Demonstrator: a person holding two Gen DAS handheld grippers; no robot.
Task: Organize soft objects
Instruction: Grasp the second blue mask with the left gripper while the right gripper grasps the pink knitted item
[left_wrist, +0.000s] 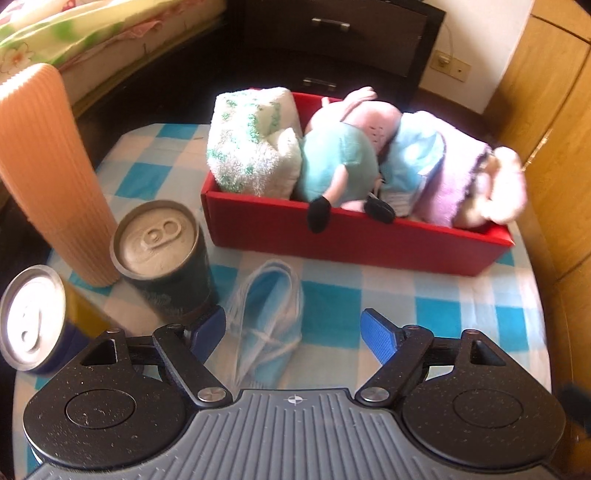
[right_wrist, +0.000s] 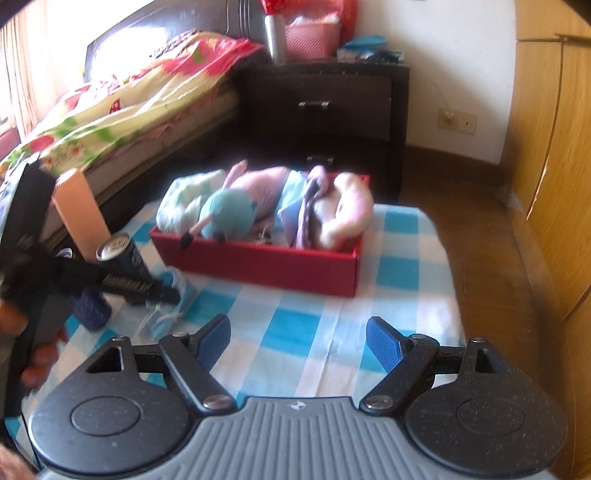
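Left claw (left_wrist: 293, 338) gapes over face mask (left_wrist: 267, 325); can (left_wrist: 166, 258) label unreadable.

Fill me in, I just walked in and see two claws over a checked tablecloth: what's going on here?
A person is tidying soft things into the red box, which already holds a folded towel, a plush pig and pink-purple cloths. One soft item is left out: a blue face mask on the tablecloth beside the dark can. The left claw is open right at the mask, not yet gripping. The right claw is open and empty.
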